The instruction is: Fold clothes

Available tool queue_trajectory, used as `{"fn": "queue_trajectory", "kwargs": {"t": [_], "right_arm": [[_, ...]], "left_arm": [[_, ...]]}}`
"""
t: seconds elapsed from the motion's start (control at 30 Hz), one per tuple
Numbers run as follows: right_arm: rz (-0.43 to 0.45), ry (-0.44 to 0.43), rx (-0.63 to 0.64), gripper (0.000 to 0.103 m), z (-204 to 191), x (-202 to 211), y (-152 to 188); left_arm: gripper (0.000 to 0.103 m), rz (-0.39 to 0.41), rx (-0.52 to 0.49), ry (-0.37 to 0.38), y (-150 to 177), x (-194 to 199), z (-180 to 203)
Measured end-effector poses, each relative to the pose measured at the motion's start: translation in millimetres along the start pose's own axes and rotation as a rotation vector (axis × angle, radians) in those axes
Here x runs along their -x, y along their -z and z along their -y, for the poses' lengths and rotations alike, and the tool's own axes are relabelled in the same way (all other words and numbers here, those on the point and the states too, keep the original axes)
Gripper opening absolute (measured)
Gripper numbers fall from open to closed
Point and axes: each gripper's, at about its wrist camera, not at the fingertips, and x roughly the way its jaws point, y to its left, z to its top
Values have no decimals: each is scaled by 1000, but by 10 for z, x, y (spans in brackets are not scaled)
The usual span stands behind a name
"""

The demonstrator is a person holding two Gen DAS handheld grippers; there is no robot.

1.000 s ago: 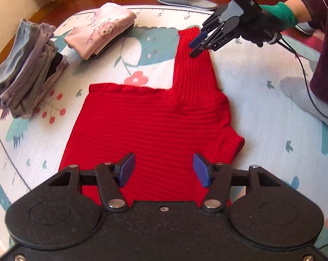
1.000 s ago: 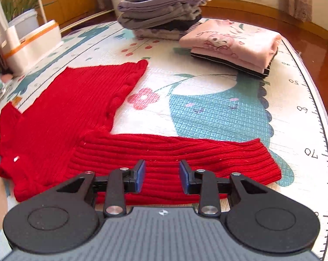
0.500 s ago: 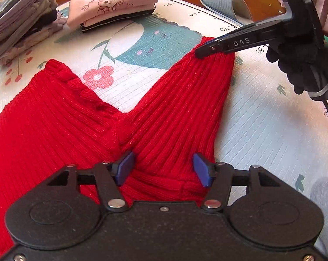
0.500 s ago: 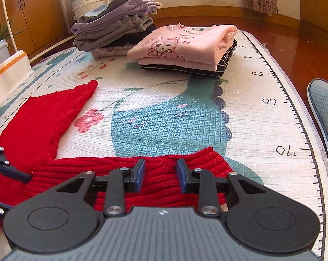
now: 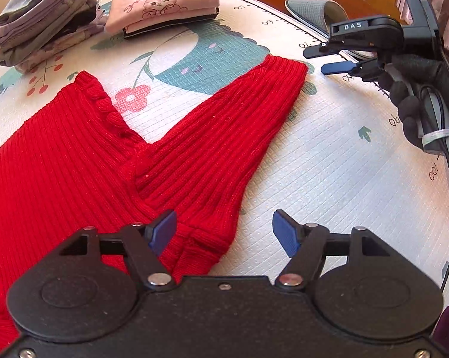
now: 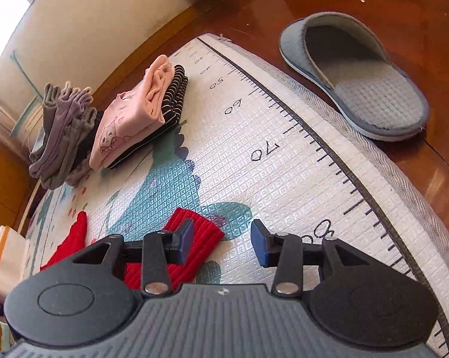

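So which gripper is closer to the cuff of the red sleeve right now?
Right. The right gripper hangs open just beside the cuff; the left gripper is open at the sleeve's shoulder end.

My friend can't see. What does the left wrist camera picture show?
A red sweater lies flat on a play mat, one sleeve stretched out. The left gripper hangs open over the sleeve's near end, and the right gripper, open, is beside the cuff. Folded clothes are stacked behind.
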Motion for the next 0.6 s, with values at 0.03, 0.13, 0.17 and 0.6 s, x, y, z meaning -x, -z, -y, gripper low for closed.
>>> {"fn": "queue_trajectory", "kwargs": {"t": [0.03,0.13,0.17,0.6], "right_arm": [[1,-11,-15,45,11,-15,-5],[-12,-45,-40,45,-1,-74,-7],[-18,-58,-38,45,-14,-88,0],[-75,-91,-294,40,108,-108,14]], "left_arm": [[70,5,-1,1,-7,0,9],[70,22,16,14,-60,-19,-9],[70,26,25,20,-82,-34,-21],[70,38,70,48,-344,-362,-73]]}}
